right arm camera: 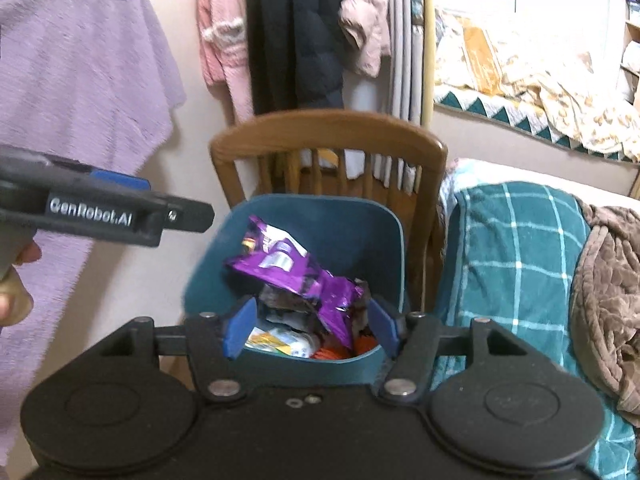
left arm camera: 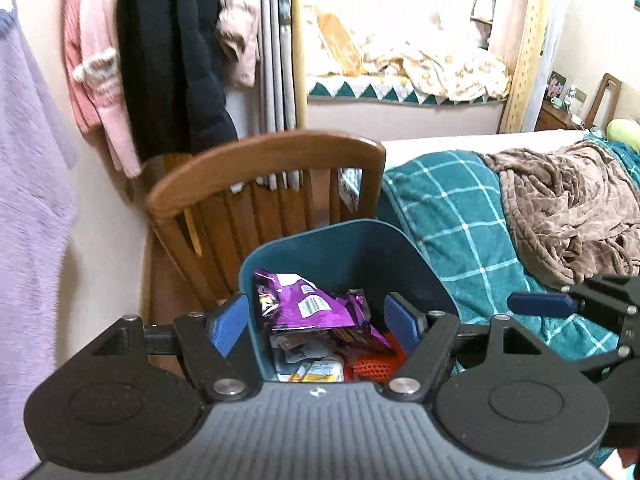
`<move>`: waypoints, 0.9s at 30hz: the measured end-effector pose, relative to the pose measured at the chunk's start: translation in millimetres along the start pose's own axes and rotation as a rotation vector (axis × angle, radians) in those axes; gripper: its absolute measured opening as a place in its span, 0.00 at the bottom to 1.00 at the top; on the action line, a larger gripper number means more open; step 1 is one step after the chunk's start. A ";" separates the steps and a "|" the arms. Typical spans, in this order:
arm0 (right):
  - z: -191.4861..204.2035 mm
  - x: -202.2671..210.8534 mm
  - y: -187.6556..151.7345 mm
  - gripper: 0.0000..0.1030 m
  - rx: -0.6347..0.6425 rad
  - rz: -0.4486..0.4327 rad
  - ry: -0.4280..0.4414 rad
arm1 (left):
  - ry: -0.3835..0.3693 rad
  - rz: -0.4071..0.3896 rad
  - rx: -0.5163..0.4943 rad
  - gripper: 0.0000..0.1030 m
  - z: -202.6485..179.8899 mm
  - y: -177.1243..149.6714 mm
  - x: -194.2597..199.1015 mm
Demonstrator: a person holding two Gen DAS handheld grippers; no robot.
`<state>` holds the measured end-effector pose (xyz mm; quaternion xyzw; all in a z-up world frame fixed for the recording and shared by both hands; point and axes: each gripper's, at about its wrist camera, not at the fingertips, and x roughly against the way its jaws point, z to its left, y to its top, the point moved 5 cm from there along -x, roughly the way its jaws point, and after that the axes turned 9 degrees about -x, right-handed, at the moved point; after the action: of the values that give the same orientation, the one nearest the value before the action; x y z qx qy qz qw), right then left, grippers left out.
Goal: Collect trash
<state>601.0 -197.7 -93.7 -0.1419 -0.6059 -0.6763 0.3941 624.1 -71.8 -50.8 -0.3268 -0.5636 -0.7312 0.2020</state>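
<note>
A teal trash bin (left arm camera: 340, 248) (right arm camera: 320, 216) stands in front of a wooden chair. On top of its contents lies a crumpled purple foil wrapper (left arm camera: 308, 304) (right arm camera: 288, 268), over a yellow-and-white packet (left arm camera: 320, 372) (right arm camera: 276, 340) and something orange (left arm camera: 372, 364). My left gripper (left arm camera: 316, 320) hangs open above the bin's near rim with nothing between its blue pads. My right gripper (right arm camera: 312, 328) is open too, above the bin; the wrapper shows between its fingers but neither pad touches it. Each gripper also shows at the edge of the other's view, the right gripper (left arm camera: 540, 306) and the left gripper (right arm camera: 120, 200).
The wooden chair (left arm camera: 260, 160) (right arm camera: 328, 128) stands right behind the bin. A bed with a teal checked blanket (left arm camera: 460, 220) (right arm camera: 512, 260) and a brown throw (left arm camera: 560, 208) is to the right. Clothes (left arm camera: 168, 60) hang on the wall behind; a purple cloth (left arm camera: 28, 160) hangs at left.
</note>
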 end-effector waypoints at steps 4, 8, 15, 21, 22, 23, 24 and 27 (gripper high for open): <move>9.9 32.9 1.8 0.62 0.003 -0.043 0.025 | 0.007 -0.040 -0.001 0.72 -2.7 -6.2 37.0; 16.3 64.5 2.0 0.65 -0.001 -0.089 0.045 | 0.027 -0.084 -0.008 0.72 -7.2 -13.4 72.2; 29.4 118.1 -7.1 0.73 0.037 -0.181 0.053 | 0.058 -0.145 -0.017 0.79 -15.9 -26.4 124.2; 42.8 156.7 -15.9 0.80 0.079 -0.248 0.070 | 0.071 -0.173 0.010 0.79 -20.6 -41.5 159.1; 45.4 162.6 -16.8 0.81 0.085 -0.260 0.075 | 0.068 -0.175 0.017 0.79 -20.8 -44.3 164.0; 47.6 167.3 -17.5 0.84 0.088 -0.269 0.081 | 0.063 -0.178 0.026 0.79 -20.4 -46.7 168.5; 49.6 172.9 -18.8 0.85 0.089 -0.278 0.088 | 0.059 -0.181 0.034 0.79 -20.0 -49.3 172.7; 52.7 185.8 -21.8 0.91 0.067 -0.296 0.114 | 0.057 -0.201 0.062 0.79 -17.8 -58.6 186.9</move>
<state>450.0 -216.7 27.1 0.0006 -0.6190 -0.7135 0.3283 448.9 -58.6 37.8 -0.2413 -0.6101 -0.7389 0.1534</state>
